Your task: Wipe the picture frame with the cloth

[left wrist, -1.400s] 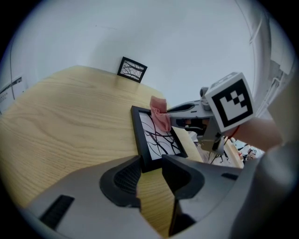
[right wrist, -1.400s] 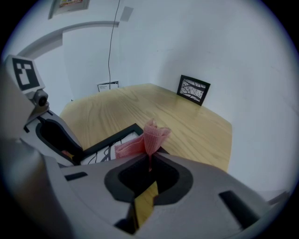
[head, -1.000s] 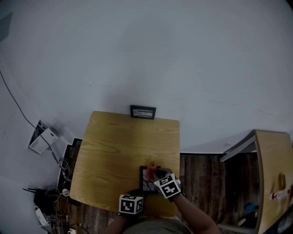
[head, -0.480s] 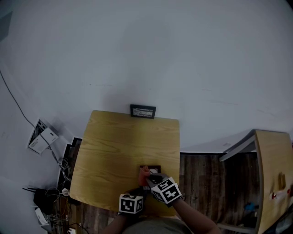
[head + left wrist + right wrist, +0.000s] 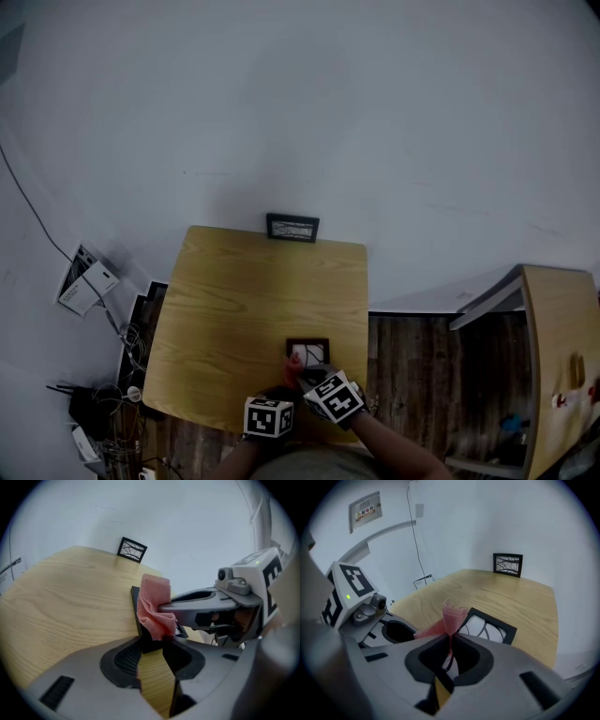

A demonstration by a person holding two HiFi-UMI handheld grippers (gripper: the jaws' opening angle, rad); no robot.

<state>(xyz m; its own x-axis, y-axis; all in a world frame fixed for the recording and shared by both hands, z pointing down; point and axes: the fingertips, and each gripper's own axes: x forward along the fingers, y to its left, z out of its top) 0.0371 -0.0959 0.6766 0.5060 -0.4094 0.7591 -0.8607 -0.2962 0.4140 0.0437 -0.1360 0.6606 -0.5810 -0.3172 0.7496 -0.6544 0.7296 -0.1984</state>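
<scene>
Head view: picture frame (image 5: 307, 352) flat on bench (image 5: 244, 300), near front edge. Right claw (image 5: 450, 644) pinching pink cloth (image 5: 452, 613), cloth pressed at frame's near-left corner. Left claw (image 5: 152, 651) clamped on same corner, steadying. Wiping judged under way; most of glass and border apparently left.
</scene>
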